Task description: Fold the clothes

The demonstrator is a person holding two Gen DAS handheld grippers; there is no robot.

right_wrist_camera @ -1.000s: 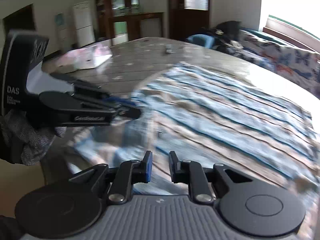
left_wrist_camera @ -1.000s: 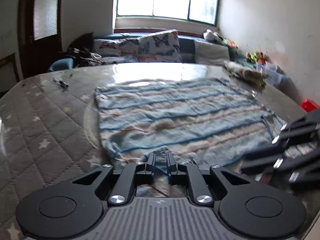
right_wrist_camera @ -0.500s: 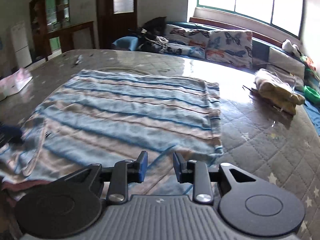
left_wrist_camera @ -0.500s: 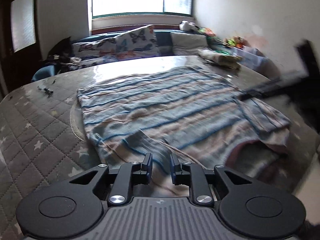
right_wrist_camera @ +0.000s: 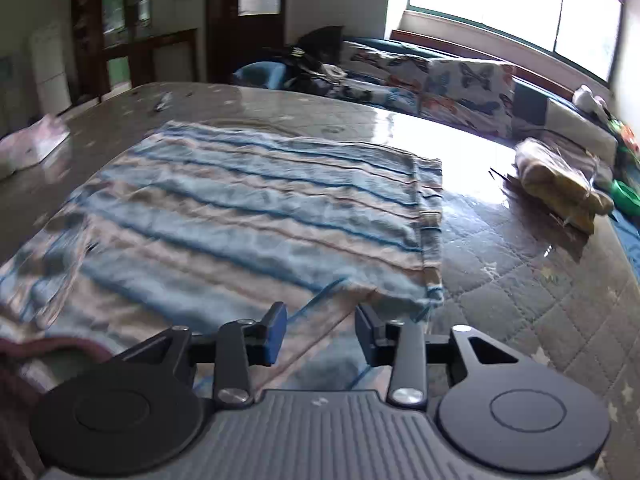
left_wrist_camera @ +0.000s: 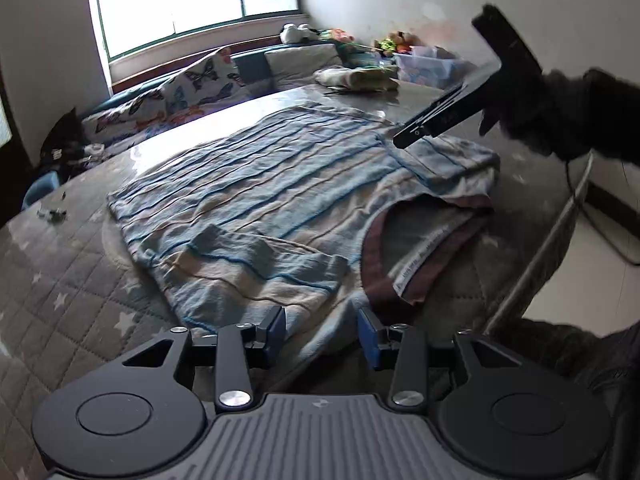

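The striped shirt (left_wrist_camera: 272,184) lies flat on the quilted table (left_wrist_camera: 68,280), both sleeves folded in over the body, the maroon collar (its label is visible) at about 3 o'clock in the left wrist view. The left gripper (left_wrist_camera: 323,330) has its fingers spread apart and holds nothing; the near edge of the shirt lies just ahead of them, toward 12 o'clock. The right gripper (right_wrist_camera: 320,334) also has spread, empty fingers, and the shirt's folded sleeve edge lies just beyond the tips. In the left view the right gripper appears at 2 o'clock, above the folded sleeve.
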